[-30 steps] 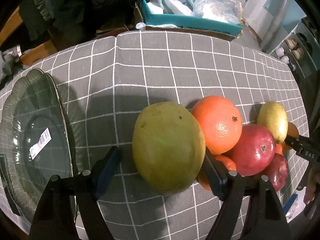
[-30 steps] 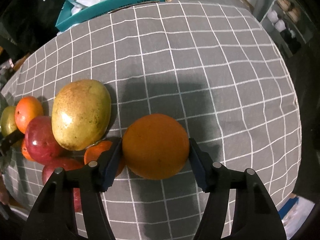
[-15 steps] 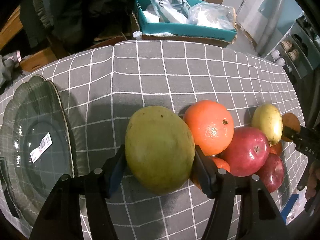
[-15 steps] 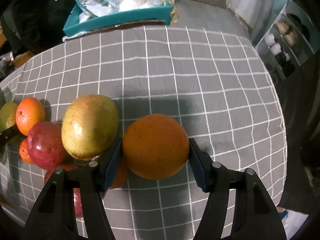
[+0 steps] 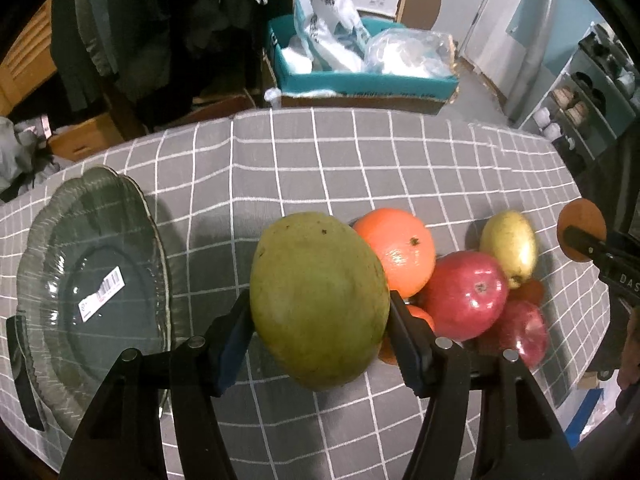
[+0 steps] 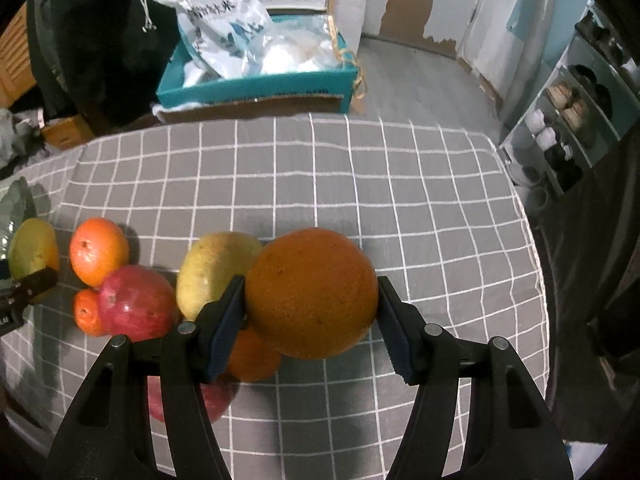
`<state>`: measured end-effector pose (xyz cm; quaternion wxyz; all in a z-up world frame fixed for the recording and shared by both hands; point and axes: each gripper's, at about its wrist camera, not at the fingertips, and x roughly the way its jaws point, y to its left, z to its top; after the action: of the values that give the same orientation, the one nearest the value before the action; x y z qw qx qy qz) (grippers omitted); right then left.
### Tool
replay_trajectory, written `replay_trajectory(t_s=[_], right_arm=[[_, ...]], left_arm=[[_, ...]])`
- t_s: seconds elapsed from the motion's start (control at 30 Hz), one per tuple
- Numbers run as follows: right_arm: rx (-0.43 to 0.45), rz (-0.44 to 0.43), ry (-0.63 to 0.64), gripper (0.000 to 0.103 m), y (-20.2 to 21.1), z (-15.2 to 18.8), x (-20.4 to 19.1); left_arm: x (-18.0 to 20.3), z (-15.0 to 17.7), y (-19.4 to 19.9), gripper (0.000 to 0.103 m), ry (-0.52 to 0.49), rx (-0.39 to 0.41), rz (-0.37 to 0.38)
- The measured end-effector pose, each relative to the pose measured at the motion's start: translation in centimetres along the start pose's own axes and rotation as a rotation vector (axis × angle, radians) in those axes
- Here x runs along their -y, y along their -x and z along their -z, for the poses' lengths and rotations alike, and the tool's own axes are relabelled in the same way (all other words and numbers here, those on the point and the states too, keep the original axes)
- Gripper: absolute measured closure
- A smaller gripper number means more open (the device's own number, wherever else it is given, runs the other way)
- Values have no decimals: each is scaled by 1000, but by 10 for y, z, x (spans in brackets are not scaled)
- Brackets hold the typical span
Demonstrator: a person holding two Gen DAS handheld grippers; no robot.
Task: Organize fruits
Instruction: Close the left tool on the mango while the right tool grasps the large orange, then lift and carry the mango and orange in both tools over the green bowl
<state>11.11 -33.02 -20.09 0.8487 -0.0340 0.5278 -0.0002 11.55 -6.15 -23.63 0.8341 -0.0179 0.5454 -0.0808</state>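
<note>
My left gripper (image 5: 320, 320) is shut on a large green mango (image 5: 318, 300) and holds it above the grey checked cloth. A glass plate (image 5: 52, 264) lies to its left. To the right sits a fruit pile: an orange (image 5: 400, 252), a red apple (image 5: 466, 294), a yellow mango (image 5: 510, 248) and a second apple (image 5: 524, 330). My right gripper (image 6: 310, 316) is shut on a big orange (image 6: 312, 292), lifted above the pile. The right wrist view shows the yellow mango (image 6: 212, 270), the red apple (image 6: 136, 308) and the orange (image 6: 98, 250) at left.
A teal box (image 5: 360, 80) with plastic bags stands on the floor beyond the table's far edge. Shelves with cups (image 6: 560, 128) stand at the right. The grey cloth (image 6: 360, 184) stretches bare behind the fruit. The table edge drops off at right.
Both grippers have risen with their fruit, so the table looks farther away. The left gripper closed on the green mango and lifted it; the orange was held throughout.
</note>
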Motion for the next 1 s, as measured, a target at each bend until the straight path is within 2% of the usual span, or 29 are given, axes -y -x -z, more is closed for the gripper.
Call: replay_trajectory(t_s=[0.43, 1.0], right_arm=[[116, 0, 13, 40, 48, -6, -10], [260, -80, 38, 40, 110, -23, -40]], left_arm=[[-2, -5, 61, 38, -2, 138, 1], [-21, -4, 126, 38, 24, 276, -13]])
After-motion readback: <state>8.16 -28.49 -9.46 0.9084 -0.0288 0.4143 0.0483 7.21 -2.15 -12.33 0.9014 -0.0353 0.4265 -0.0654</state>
